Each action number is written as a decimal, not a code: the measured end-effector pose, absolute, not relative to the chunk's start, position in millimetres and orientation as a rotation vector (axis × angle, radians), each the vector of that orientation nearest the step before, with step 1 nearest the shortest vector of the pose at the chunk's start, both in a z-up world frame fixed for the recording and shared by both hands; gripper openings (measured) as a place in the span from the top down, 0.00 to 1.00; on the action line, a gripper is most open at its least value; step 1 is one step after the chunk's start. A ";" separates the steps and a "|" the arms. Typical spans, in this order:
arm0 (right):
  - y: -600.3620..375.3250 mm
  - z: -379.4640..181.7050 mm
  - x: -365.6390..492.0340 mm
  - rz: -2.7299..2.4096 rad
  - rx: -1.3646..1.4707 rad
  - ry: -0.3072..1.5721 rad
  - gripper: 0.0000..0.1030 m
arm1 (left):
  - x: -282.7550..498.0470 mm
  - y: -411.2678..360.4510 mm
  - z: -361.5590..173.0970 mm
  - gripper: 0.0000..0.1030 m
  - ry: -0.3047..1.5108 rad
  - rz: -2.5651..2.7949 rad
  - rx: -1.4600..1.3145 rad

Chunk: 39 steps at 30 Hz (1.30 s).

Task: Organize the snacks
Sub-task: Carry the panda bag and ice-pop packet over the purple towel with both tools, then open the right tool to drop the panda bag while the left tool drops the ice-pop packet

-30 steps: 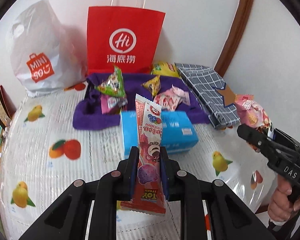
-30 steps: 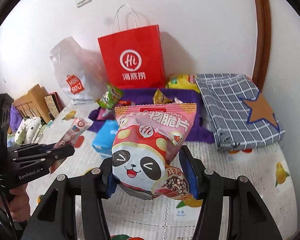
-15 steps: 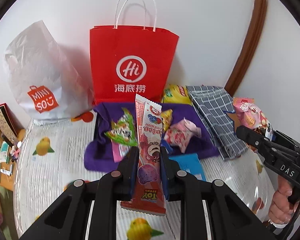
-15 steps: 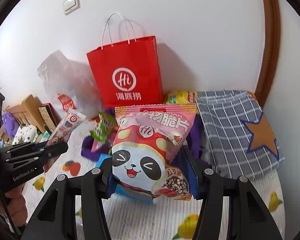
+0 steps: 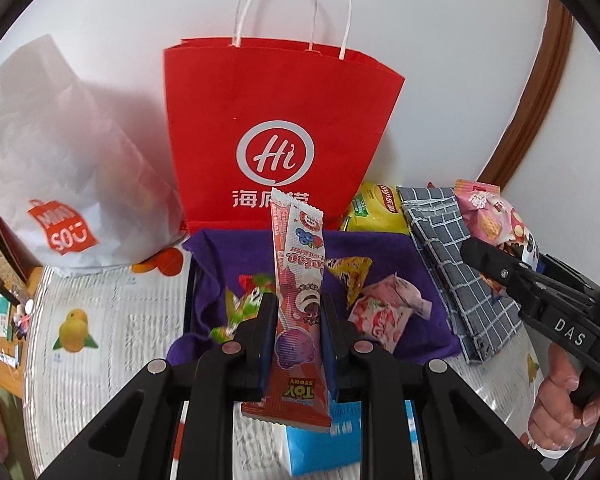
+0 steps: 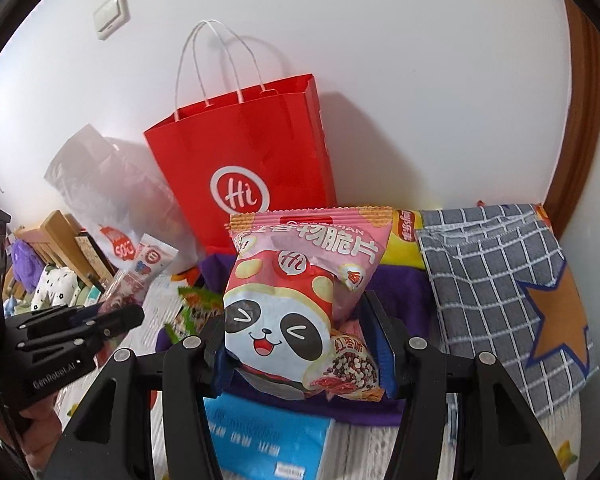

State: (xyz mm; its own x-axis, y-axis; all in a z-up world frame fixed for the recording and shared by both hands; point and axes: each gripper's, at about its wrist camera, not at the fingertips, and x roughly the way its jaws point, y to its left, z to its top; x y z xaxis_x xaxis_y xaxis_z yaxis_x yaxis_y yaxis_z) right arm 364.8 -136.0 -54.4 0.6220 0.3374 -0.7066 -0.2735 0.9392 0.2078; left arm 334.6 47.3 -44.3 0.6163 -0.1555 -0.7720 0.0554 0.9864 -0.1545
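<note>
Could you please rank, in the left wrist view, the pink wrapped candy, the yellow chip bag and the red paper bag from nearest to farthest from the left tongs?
Measured from the left tongs:
1. Pink wrapped candy, just right of the tips, on the purple cloth.
2. Yellow chip bag, behind the cloth's back right corner.
3. Red paper bag, upright against the wall, straight ahead.

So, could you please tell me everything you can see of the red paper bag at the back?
The red paper bag stands upright against the white wall, behind the purple cloth. It looks like stiff paper, open at the top, with two white twisted-cord handles arching above the rim. Its front carries a white circular "Hi" logo with white Chinese characters beneath. The white plastic bag presses against its left side, and a yellow chip packet sits by its lower right corner. Its inside is not visible.
</note>
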 end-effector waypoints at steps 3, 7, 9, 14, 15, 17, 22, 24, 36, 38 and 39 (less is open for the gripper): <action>-137.6 -65.1 379.2 0.345 0.080 0.840 0.46 | 350.0 42.1 -51.4 0.81 0.910 -0.136 -0.116; -143.4 -90.1 396.8 0.345 0.099 0.878 0.46 | 372.5 34.2 -67.9 0.81 0.940 -0.148 -0.111; -142.8 -101.5 404.3 0.341 0.088 0.901 0.46 | 380.0 32.2 -75.7 0.81 0.953 -0.151 -0.109; -141.1 -124.8 414.2 0.351 0.025 0.940 0.46 | 396.4 29.4 -107.3 0.81 1.017 -0.170 -0.127; -139.5 -131.7 416.6 0.346 0.004 0.953 0.46 | 399.1 27.7 -112.7 0.81 1.038 -0.172 -0.118; -136.3 -141.8 421.8 0.338 -0.016 0.979 0.46 | 401.6 27.4 -121.9 0.81 1.058 -0.183 -0.129; -126.2 -163.1 426.0 0.344 -0.056 1.033 0.46 | 402.1 21.5 -130.0 0.81 1.084 -0.190 -0.113; -121.8 -170.0 426.4 0.343 -0.072 1.053 0.46 | 401.7 21.2 -130.9 0.80 1.089 -0.191 -0.116; -111.5 -189.5 426.3 0.320 -0.116 1.116 0.44 | 404.0 20.9 -135.1 0.79 1.097 -0.172 -0.118; -111.2 -188.1 427.2 0.322 -0.114 1.120 0.41 | 403.8 19.8 -134.3 0.78 1.095 -0.173 -0.117; -111.3 -185.8 426.5 0.320 -0.112 1.117 0.37 | 404.2 18.7 -133.8 0.75 1.094 -0.172 -0.116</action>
